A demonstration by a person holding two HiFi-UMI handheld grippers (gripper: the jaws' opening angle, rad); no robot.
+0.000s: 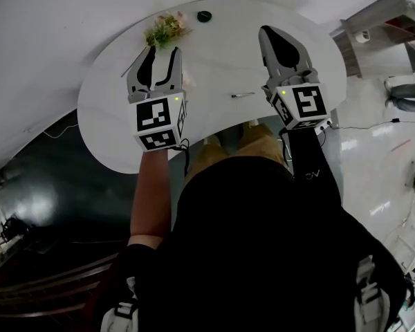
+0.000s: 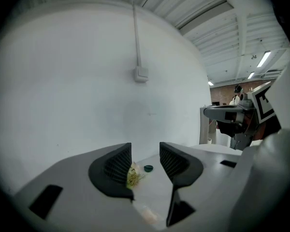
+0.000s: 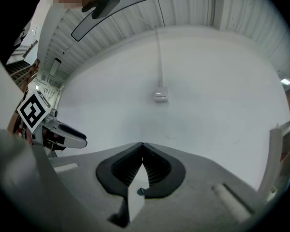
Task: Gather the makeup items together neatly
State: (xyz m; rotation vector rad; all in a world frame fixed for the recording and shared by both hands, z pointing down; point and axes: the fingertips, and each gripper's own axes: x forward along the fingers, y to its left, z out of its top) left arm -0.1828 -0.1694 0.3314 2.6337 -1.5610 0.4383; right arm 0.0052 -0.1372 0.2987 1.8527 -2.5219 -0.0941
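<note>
Bench (image 1: 214,68): white, round.
Left gripper (image 2: 145,159): over the bench, jaws spread, holding nothing.
Right gripper (image 3: 142,148): jaws pressed together.
Flowers (image 1: 164,28): far edge, near the left gripper.
Pencil (image 1: 242,95): lying between the grippers.
Dark pot (image 1: 205,16): near the flowers.

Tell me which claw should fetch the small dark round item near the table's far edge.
Left, probably. The left claw is open, and the dark round item shows straight ahead through the gap between its jaws; the right claw is shut.
</note>
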